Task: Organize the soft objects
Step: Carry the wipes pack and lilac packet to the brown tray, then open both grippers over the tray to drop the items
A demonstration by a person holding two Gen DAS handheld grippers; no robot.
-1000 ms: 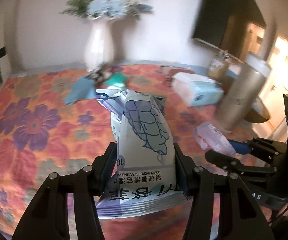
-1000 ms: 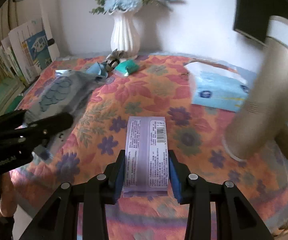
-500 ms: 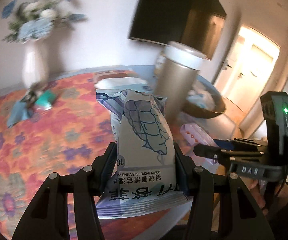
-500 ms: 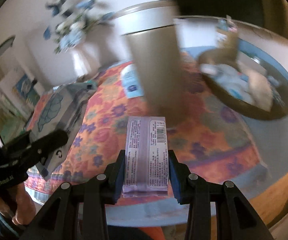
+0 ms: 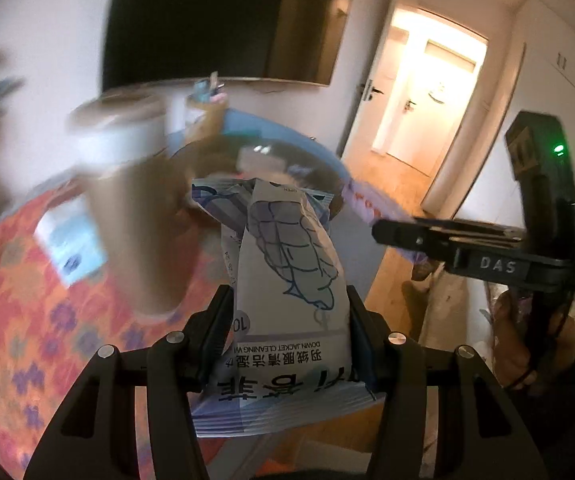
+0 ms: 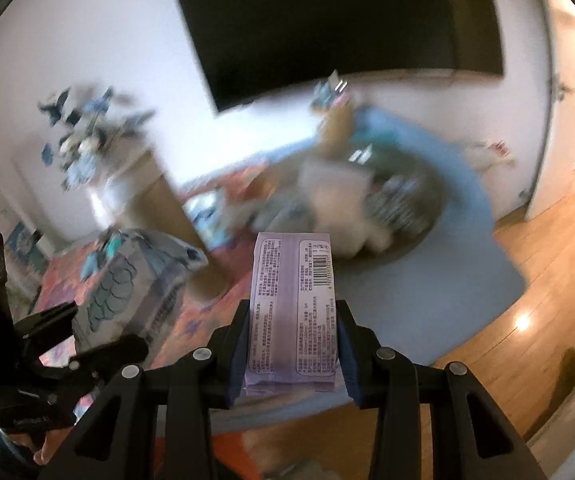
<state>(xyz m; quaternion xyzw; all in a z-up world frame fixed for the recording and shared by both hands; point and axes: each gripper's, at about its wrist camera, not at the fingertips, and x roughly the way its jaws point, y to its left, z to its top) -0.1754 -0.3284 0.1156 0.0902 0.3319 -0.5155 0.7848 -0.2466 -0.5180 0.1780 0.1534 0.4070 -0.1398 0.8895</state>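
Observation:
My left gripper is shut on a pale blue pack of down-jacket cleaning wipes, held up in the air. In the right wrist view that same wipes pack and the left gripper show at the lower left. My right gripper is shut on a flat lilac pack with a barcode, also lifted. The right gripper appears from the side in the left wrist view. Ahead lies a dark round basket with several soft packs in it, blurred.
A tall beige cylinder with a white top stands on the floral cloth. A white vase of blue flowers is at the back left. The basket rests on a blue table surface. A dark wall screen and wooden floor lie beyond.
Both grippers have swung to the right and risen, each still holding its pack. The vase has slid off to the left, and the basket and doorway have come into view.

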